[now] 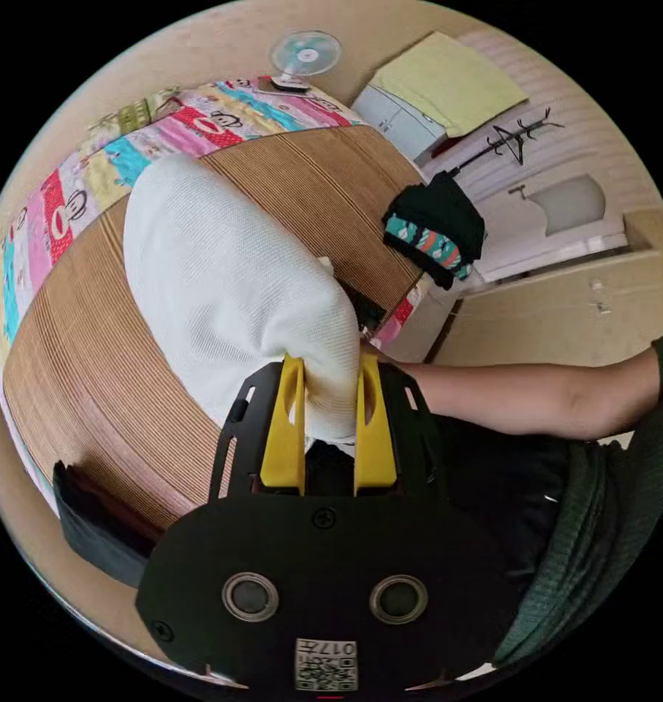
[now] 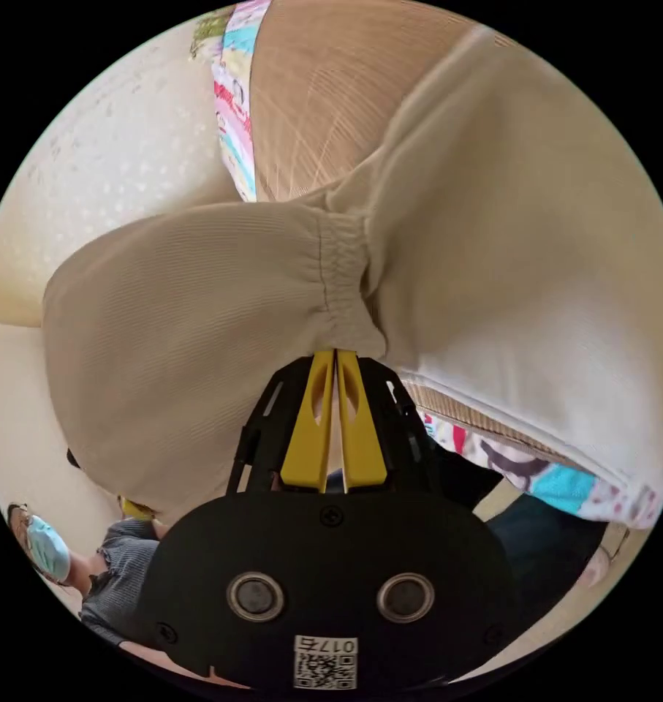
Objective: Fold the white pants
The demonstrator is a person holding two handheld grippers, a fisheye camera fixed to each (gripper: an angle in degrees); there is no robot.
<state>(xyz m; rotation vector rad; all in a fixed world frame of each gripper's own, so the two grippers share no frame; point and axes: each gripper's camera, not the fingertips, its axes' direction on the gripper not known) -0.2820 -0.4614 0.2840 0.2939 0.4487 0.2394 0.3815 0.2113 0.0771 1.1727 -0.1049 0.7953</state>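
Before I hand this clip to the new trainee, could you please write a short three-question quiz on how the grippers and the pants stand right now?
1. True or false: the left gripper has its jaws spread around a thick bunch of the white pants.
2. In the right gripper view, which part of the pants does the right gripper pinch? A. a leg hem B. the gathered elastic band C. a pocket
3. Fill in: the pants lie partly on a woven ____ spread over the patterned sheet.

Key
1. True; the cloth bulges between the two yellow jaws.
2. B; the jaws are nearly closed on it.
3. Mat.
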